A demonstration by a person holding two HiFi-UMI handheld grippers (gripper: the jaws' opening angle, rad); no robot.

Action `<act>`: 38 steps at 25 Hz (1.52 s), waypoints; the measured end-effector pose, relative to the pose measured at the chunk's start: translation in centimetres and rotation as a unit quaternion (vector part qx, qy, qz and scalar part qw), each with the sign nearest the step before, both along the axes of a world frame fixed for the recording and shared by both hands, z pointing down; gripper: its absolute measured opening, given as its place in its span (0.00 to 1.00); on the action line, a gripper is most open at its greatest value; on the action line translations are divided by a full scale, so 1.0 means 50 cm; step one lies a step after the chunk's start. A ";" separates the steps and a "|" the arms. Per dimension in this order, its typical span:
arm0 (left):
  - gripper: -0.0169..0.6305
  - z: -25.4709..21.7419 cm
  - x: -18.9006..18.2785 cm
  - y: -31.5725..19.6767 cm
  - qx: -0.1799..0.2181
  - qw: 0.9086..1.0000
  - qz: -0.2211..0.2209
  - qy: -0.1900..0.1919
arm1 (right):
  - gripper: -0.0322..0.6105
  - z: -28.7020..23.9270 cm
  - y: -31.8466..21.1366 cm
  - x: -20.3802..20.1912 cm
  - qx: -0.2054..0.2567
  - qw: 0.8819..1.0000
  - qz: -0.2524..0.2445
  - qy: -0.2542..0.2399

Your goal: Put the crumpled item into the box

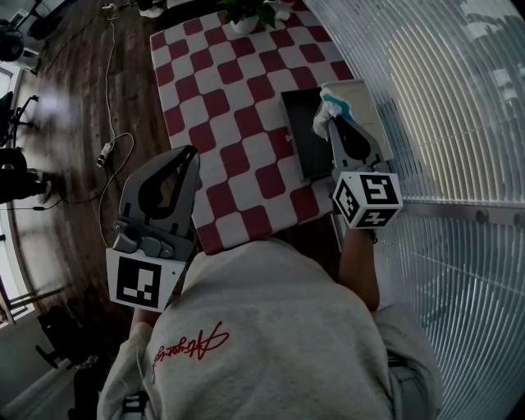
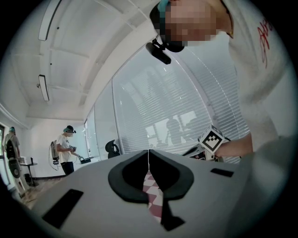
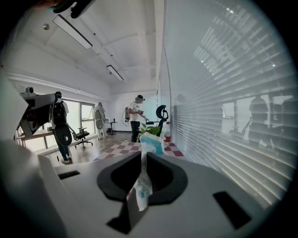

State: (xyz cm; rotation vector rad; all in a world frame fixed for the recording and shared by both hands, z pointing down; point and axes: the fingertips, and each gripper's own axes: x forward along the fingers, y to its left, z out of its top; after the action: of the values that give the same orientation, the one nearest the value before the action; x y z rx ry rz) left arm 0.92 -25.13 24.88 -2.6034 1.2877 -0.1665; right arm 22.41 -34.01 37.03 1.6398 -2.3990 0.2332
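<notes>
A crumpled white and teal wrapper [image 1: 330, 107] is pinched in my right gripper [image 1: 335, 120], which is shut on it above the right side of the dark open box [image 1: 305, 131]. In the right gripper view the wrapper [image 3: 147, 160] sticks up and hangs down between the closed jaws of the right gripper [image 3: 142, 155]. My left gripper [image 1: 187, 156] is held over the table's near left edge, jaws closed with nothing between them. In the left gripper view the left gripper [image 2: 148, 155] shows only a thin seam, with the checked cloth [image 2: 153, 197] behind it.
The box sits on a red and white checked table [image 1: 230, 90] beside a window with white blinds [image 1: 459, 123]. A potted plant [image 1: 246, 12] stands at the table's far edge. Cables [image 1: 111, 148] lie on the wooden floor at left. Other people [image 3: 136, 116] stand far off in the room.
</notes>
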 end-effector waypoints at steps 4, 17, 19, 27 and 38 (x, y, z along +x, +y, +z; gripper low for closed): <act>0.05 -0.001 -0.002 -0.001 0.000 1.000 -0.004 0.000 | 0.12 0.009 -0.004 -0.001 -0.007 1.000 -0.003 0.004; 0.05 0.008 -0.007 0.001 -0.002 1.000 -0.015 -0.002 | 0.12 0.050 -0.011 -0.008 -0.032 0.999 -0.014 0.012; 0.05 0.008 -0.006 0.001 -0.002 1.000 -0.015 -0.002 | 0.12 0.056 -0.012 -0.008 -0.037 0.999 -0.015 0.014; 0.05 0.013 -0.009 -0.001 -0.007 1.000 -0.019 -0.005 | 0.12 0.088 -0.019 -0.013 -0.059 0.998 -0.020 0.019; 0.05 0.013 -0.014 0.002 -0.007 1.000 -0.026 -0.006 | 0.11 0.126 -0.020 -0.014 -0.085 0.996 -0.024 0.027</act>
State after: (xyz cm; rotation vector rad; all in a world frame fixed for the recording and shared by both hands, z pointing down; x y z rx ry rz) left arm 0.22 -25.04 25.55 -2.5791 1.3554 -0.1999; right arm 21.73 -34.99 43.32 1.4921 -2.3071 0.3681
